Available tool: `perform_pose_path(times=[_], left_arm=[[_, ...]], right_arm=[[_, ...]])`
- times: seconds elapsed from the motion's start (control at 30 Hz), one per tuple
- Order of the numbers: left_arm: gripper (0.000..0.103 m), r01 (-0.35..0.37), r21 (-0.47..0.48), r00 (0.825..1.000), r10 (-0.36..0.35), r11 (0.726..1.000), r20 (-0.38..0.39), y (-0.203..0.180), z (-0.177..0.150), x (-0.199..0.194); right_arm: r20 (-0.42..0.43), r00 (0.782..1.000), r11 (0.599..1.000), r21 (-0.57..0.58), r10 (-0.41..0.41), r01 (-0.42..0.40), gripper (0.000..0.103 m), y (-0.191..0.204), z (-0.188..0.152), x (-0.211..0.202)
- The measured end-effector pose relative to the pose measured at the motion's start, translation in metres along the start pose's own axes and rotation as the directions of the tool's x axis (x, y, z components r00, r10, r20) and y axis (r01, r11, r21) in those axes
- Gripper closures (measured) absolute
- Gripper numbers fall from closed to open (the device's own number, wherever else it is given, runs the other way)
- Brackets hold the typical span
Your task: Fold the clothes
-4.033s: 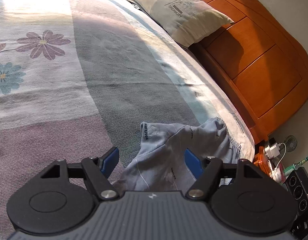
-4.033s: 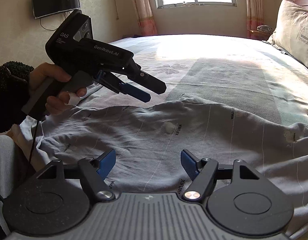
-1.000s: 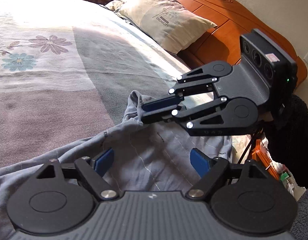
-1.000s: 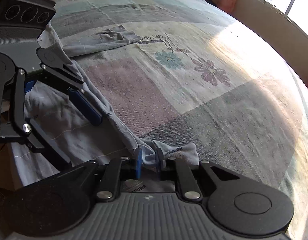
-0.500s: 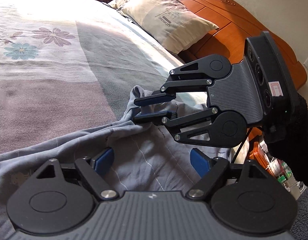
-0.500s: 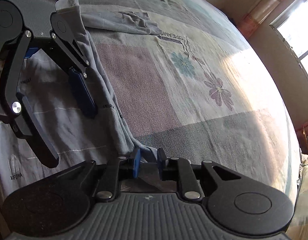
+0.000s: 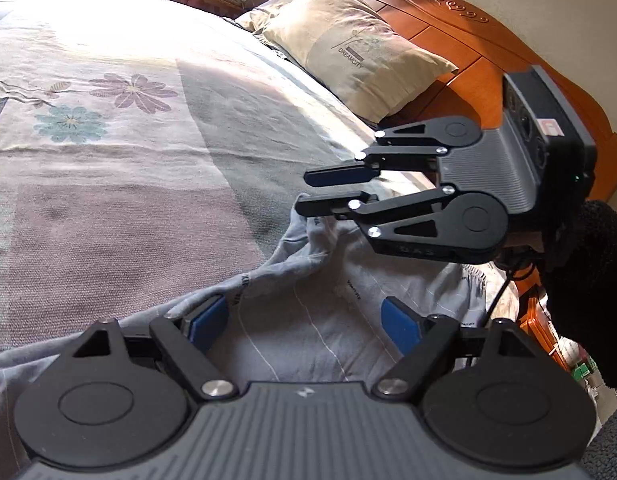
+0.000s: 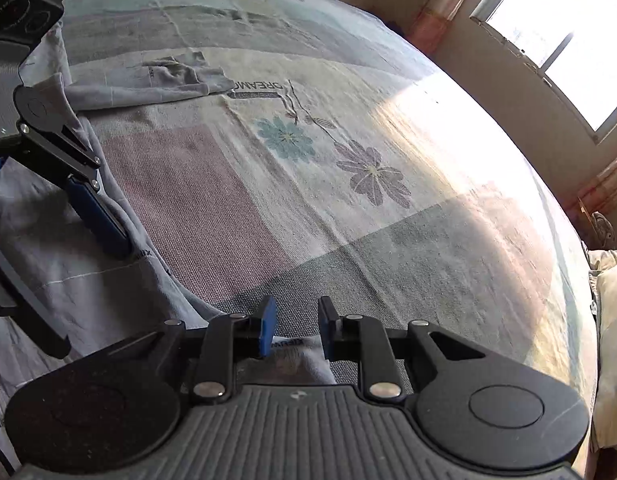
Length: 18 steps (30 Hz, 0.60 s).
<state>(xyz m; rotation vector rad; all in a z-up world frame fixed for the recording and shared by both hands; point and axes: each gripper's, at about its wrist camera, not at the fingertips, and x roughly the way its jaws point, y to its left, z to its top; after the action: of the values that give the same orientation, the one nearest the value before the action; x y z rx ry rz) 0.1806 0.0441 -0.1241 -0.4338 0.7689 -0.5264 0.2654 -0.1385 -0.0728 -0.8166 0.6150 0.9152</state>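
A patchwork bedspread [image 7: 120, 184] printed with a purple flower [image 7: 134, 91] and a teal flower [image 7: 70, 122] covers the bed. At two o'clock from the flowers, a beige pillow [image 7: 348, 52] leans against the orange wooden headboard [image 7: 468, 52]. A bright window [image 8: 568, 36] lies at one o'clock in the right wrist view.

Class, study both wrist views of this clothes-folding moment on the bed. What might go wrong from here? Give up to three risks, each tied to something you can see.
1. The right gripper is opening with the grey garment corner still between its pads; the bunched, raised corner may stay rumpled.
2. The left gripper is open over creased fabric, so closing here could pinch in wrinkles.
3. The garment hangs over the bed edge and might slide off.
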Motion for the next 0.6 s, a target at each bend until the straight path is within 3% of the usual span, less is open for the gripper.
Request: perform_pose_path(times=[0.13,0.3,0.37,0.43,0.53,0.6], left_arm=[[0.019,-0.013,-0.015,1.000,0.013,1.000,0.017,0.004,0.007,-0.002],[0.019,0.000,0.017,1.000,0.000,1.000,-0.017,-0.007,-0.004,-0.007],[0.019,-0.019,0.025,0.999,0.020,0.999,-0.036,-0.009,-0.009,-0.009],[0.019,-0.039,0.035,0.998,0.041,0.999,-0.041,-0.010,-0.012,-0.014],[0.019,-0.061,0.040,0.998,0.062,0.997,-0.032,-0.010,-0.012,-0.023],[0.019,-0.074,0.042,0.997,0.075,0.996,-0.024,-0.010,-0.012,-0.030]], right_arm=[[-0.010,0.999,0.992,0.116,0.047,-0.045,0.078,-0.015,-0.011,-0.014],[-0.073,0.996,0.979,0.197,0.059,-0.044,0.078,-0.020,-0.026,0.014],[-0.058,0.998,0.970,0.244,0.015,0.000,0.077,-0.026,-0.031,0.028],[-0.028,0.999,0.938,0.346,0.033,-0.022,0.075,-0.041,-0.033,0.034],[-0.009,1.000,0.934,0.356,-0.010,0.012,0.075,-0.043,-0.031,0.019],[0.023,1.000,0.930,0.368,0.012,-0.019,0.075,-0.039,-0.030,0.003]])
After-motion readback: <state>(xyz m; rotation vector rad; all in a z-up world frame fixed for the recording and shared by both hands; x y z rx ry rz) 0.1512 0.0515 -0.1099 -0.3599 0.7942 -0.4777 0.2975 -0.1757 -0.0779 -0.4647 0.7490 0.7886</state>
